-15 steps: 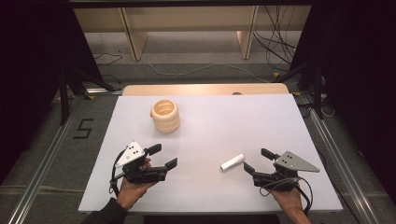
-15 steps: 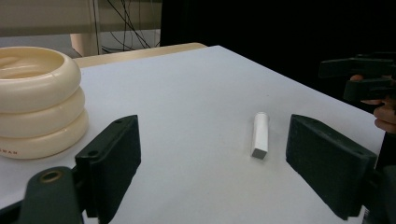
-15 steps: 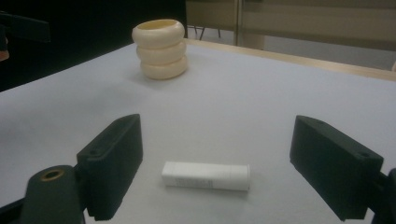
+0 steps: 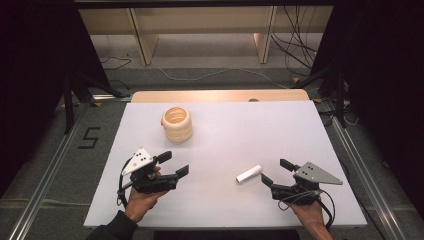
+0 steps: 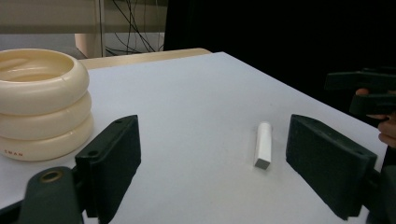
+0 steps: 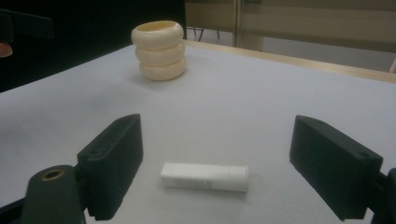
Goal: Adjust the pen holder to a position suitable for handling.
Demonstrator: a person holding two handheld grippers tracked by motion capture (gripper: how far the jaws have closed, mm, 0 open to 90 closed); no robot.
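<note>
White tube (image 4: 249, 173) lies flat on the table (image 4: 235, 130), just in front of the right gripper (image 4: 280, 171), apart from its jaws. This gripper stands wide open and grips nothing. The left gripper (image 4: 173, 163), at the near left, is also released, with nothing between its jaws. Behind it stands a cream holder (image 4: 177, 123) made of 3 stacked rings, well apart from the tube.

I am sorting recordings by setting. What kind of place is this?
Probably a lab or test room for recording: a white table fenced by dark curtains, metal rails on the floor, and loose cables behind.
</note>
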